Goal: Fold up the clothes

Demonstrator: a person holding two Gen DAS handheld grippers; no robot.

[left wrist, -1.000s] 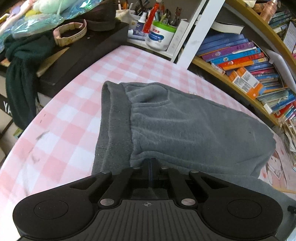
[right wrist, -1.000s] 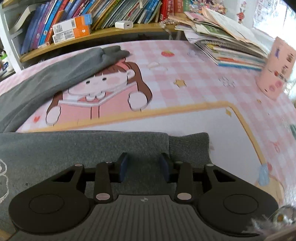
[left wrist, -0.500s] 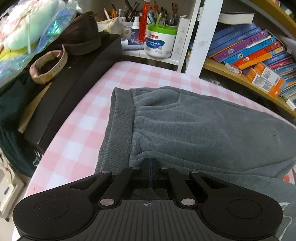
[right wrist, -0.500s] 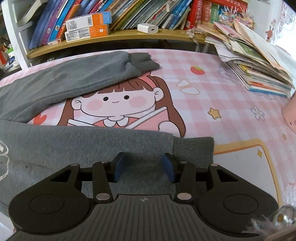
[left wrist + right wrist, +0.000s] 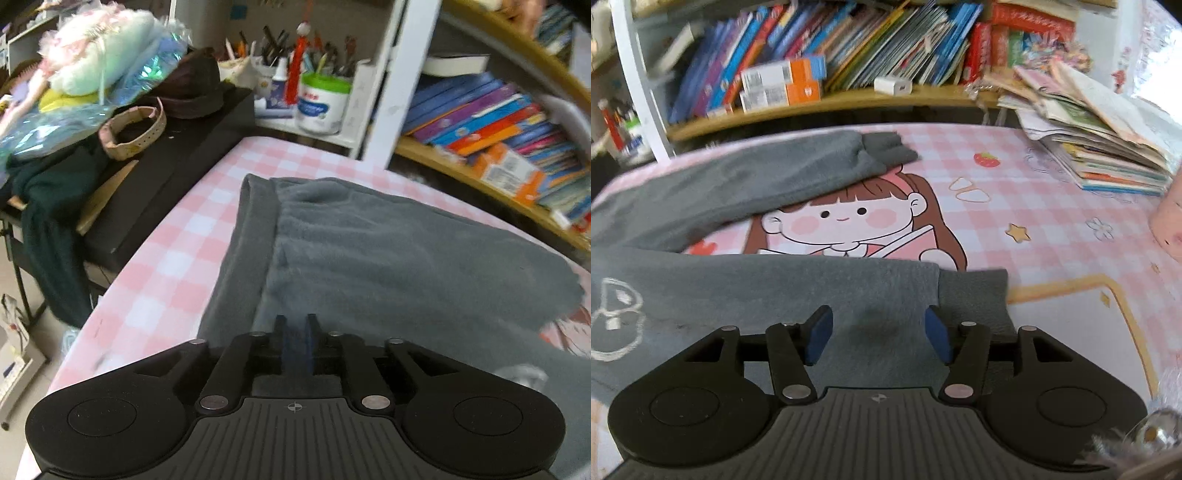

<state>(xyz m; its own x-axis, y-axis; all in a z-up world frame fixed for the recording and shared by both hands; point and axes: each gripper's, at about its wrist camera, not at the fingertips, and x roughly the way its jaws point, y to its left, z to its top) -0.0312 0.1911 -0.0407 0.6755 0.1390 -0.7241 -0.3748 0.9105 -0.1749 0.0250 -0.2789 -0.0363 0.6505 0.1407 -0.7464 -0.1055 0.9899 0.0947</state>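
Trousers [image 5: 757,291] lie flat, legs toward right tongs [image 5: 879,334].

Your grey trousers [image 5: 388,258] are soft, matt fleece with a ribbed knit waistband [image 5: 243,251] and cuff [image 5: 973,295]. The counter [image 5: 1052,221] beneath them wears a smooth printed cover with a slight sheen. Both tongs [image 5: 878,334] look like matt black ribbed plastic, with blue rubbery pads [image 5: 936,334] and dull metal rivets [image 5: 955,389].
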